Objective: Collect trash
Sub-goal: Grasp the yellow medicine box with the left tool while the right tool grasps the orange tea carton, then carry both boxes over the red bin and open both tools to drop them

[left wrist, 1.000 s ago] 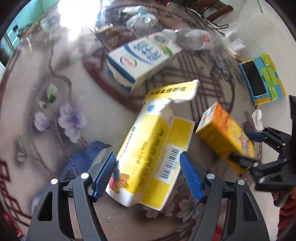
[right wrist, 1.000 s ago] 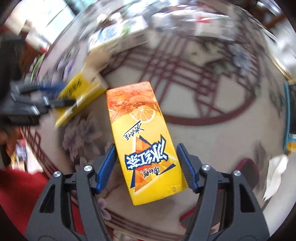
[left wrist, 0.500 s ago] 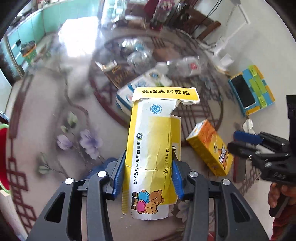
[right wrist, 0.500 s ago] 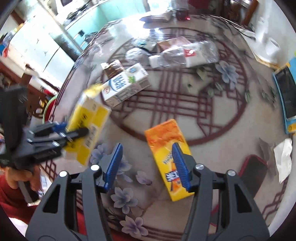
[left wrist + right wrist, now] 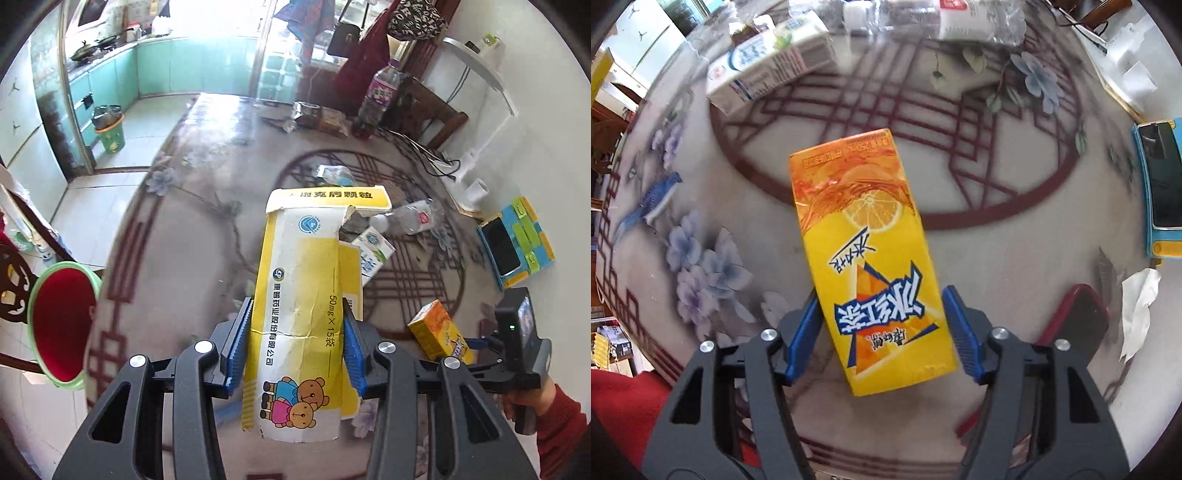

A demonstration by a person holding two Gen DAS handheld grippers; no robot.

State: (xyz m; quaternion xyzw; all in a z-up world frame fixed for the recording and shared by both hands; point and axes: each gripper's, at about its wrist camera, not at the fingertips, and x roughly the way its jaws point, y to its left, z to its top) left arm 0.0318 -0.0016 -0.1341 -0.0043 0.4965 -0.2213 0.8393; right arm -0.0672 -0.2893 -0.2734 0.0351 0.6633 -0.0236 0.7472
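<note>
My left gripper [image 5: 297, 341] is shut on a torn yellow and white medicine box [image 5: 306, 295] and holds it upright above the table. My right gripper [image 5: 882, 332] is open around an orange iced tea carton [image 5: 871, 254] that lies flat on the table; the left pad touches it and the right pad stands a little apart. The carton [image 5: 439, 332] and the right gripper [image 5: 480, 354] also show in the left wrist view at the right. A green bin with a red liner [image 5: 61, 321] stands off the table's left edge.
A white and blue milk carton [image 5: 768, 59], a crushed clear bottle [image 5: 945, 18] and plastic wrappers [image 5: 332, 173] lie farther back. A phone in a blue and yellow case [image 5: 513, 243], a red phone [image 5: 1075, 317] and a tissue [image 5: 1137, 306] lie at the right.
My left gripper shut on the medicine box and lifted it off the table. My right gripper pulled back, then came down around the iced tea carton again.
</note>
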